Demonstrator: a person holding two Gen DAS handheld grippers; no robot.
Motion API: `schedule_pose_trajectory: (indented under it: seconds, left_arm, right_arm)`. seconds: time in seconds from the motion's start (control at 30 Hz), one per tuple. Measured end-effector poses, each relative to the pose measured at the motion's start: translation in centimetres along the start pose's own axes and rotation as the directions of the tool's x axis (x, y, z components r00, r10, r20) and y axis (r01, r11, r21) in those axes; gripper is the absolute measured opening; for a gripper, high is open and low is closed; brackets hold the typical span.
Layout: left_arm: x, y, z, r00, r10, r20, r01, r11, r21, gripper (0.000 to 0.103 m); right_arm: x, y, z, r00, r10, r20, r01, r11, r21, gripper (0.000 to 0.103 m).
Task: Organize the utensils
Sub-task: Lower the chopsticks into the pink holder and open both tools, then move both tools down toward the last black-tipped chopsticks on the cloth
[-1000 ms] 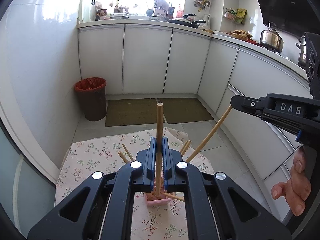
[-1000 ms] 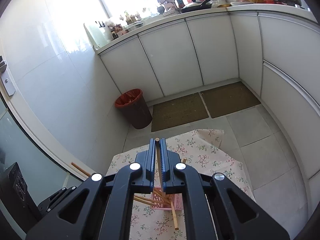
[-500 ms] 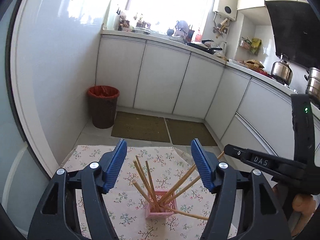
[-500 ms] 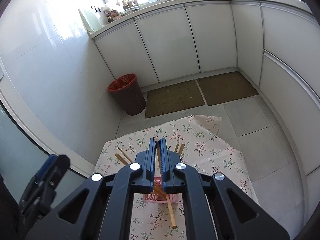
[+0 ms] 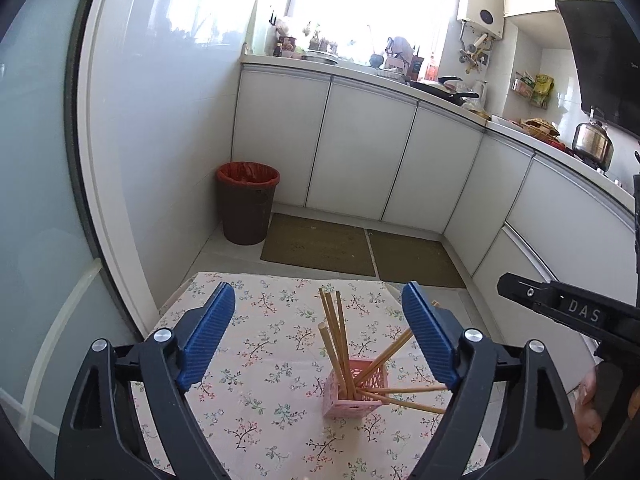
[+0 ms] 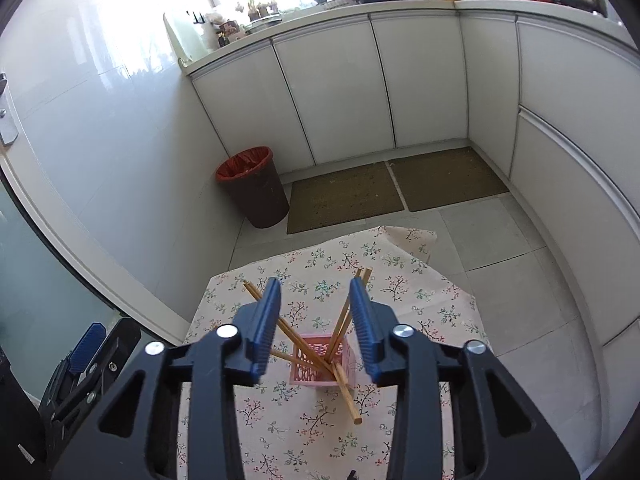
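In the left wrist view, the left hand-held gripper (image 5: 316,336) fills the bottom of the frame, its blue pads spread wide and still opening, pinching nothing. Between and just beyond them, low and right of centre, the pink basket (image 5: 352,394) stands on the floral-clothed bench (image 5: 256,344), with wooden chopsticks (image 5: 336,332) fanning out of it, some upright, some leaning right. In the right wrist view, the right hand-held gripper (image 6: 314,320) sits at the bottom centre, jaws partly apart and opening, gripping nothing, the basket seen between them. Farther off, a red-lined bin (image 5: 247,208) stands at centre left on the floor by white cabinets (image 5: 360,152).
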State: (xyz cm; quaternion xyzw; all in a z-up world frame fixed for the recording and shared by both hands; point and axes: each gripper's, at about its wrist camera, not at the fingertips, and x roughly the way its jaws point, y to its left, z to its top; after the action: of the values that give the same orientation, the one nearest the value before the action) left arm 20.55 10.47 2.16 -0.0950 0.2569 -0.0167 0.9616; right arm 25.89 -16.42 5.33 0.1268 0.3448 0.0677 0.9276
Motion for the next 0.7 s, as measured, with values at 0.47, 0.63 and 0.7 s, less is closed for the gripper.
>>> schedule_pose_trajectory:
  seconds: [0.47,0.63,0.7]
  left_arm:
    - [-4.7,-0.6,-3.1,0.999,0.036,-0.029,-0.035,0.999,0.034,0.096]
    - [-4.9,-0.9,-5.9,0.994,0.055,-0.096,-0.048,0.996,0.078,0.096]
    - [-4.4,-1.1,-7.3,0.985,0.061,-0.159,-0.044,0.993,0.108,0.096]
  right_arm:
    - [-6.4,-0.7,-6.7,0.991,-0.116,0.073,0.119,0.992,-0.05,0.083]
    - [-7.6,-1.9,-9.9,0.979,-0.171,0.11,0.176,0.984,-0.038,0.096]
    - [-7.6,-3.1,-11.4,0.978,-0.188,0.088,0.19,0.982,-0.018,0.096]
